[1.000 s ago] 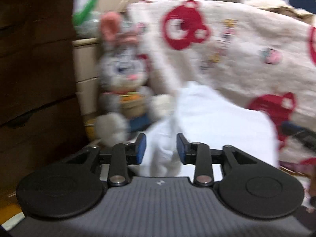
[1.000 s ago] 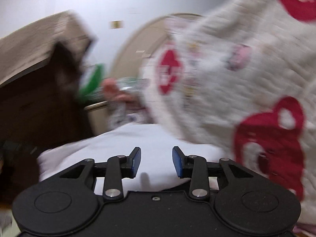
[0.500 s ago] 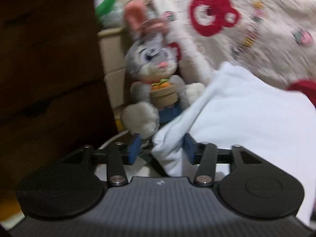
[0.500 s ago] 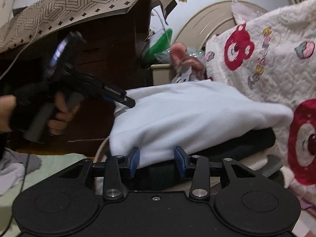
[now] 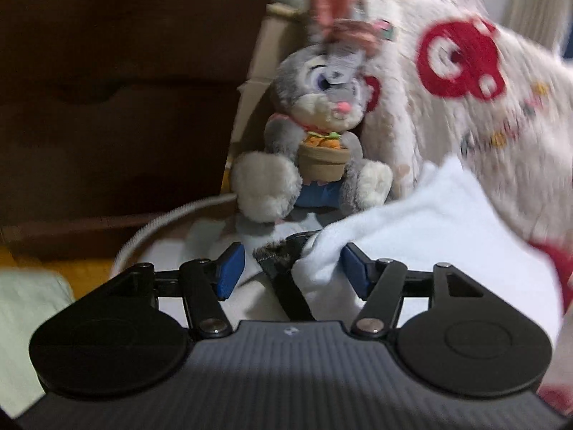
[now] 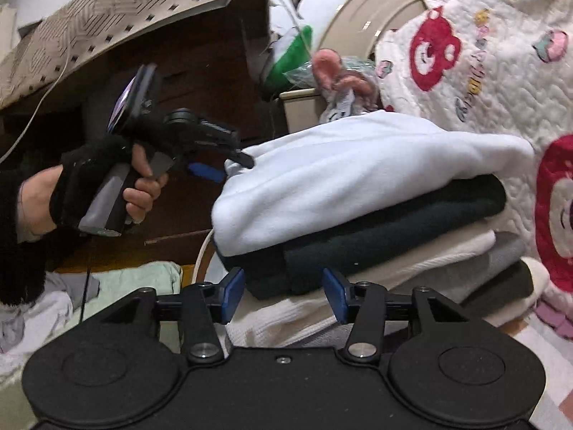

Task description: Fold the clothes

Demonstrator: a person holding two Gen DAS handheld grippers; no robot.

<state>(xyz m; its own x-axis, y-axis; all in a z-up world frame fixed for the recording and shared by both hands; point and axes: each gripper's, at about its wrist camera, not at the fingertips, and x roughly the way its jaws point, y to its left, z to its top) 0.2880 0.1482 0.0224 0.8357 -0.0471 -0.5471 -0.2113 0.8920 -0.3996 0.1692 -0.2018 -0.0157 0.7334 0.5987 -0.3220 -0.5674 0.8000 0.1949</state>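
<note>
Left gripper [image 5: 292, 268] has its blue pads spread apart around the near corner of the white garment [image 6: 358, 175], with nothing pinched as far as I can tell; the cloth only bulges into the gap on the right-pad side. From the other camera you can see the person's gloved hand [image 6: 89, 186] holding that tool at the left end of the garment, tips right at its edge. My guess is it's there to tuck or square up that corner, since the end looks a bit puffy and rounded.

Right gripper [image 6: 283, 294] is spread wide too, empty, hanging low in front of the stack [image 6: 412, 251], level with the dark folded piece [image 6: 394, 222] under the white one. It isn't touching anything that I can see.

So the white garment already lies folded on top of a pile of folded clothes, with dark, cream and grey layers below. The pile leans against the quilt with red bears [image 6: 483, 64], probably so it doesn't topple. A plush bunny [image 5: 318, 122] sits just behind the pile, and loose clothes [image 6: 118, 283] lie on the floor to the left.
</note>
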